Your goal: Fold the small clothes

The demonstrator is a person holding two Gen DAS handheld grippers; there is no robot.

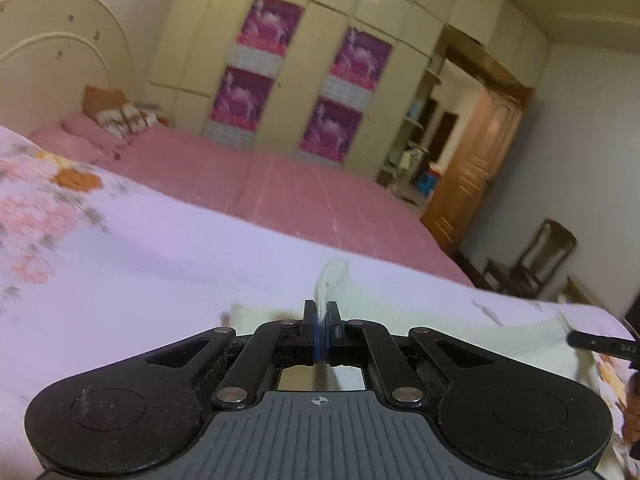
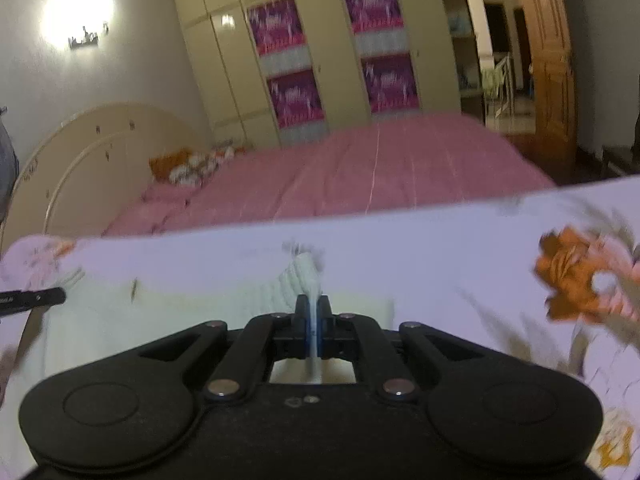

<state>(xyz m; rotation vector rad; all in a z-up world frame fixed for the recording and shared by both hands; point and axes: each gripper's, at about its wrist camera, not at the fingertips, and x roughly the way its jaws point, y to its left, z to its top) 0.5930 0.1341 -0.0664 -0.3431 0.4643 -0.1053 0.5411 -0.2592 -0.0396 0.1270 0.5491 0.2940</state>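
Your left claw and right claw each pinch a raised fold of the pale knit garment (both level, low), spread over the floral sheet.

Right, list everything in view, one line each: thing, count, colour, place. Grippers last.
knit garment: one, pale cream, on the floral sheet, pinched up by both grippers
floral sheet: one, white with pink and orange flowers, foreground
bed cover: one, pink, behind
headboard: one, cream, far end
wardrobe: one, cream, back wall
posters: four, magenta, on the wardrobe doors
chair: one, dark wood, beside the bed
left gripper: shut on garment
right gripper: shut on garment
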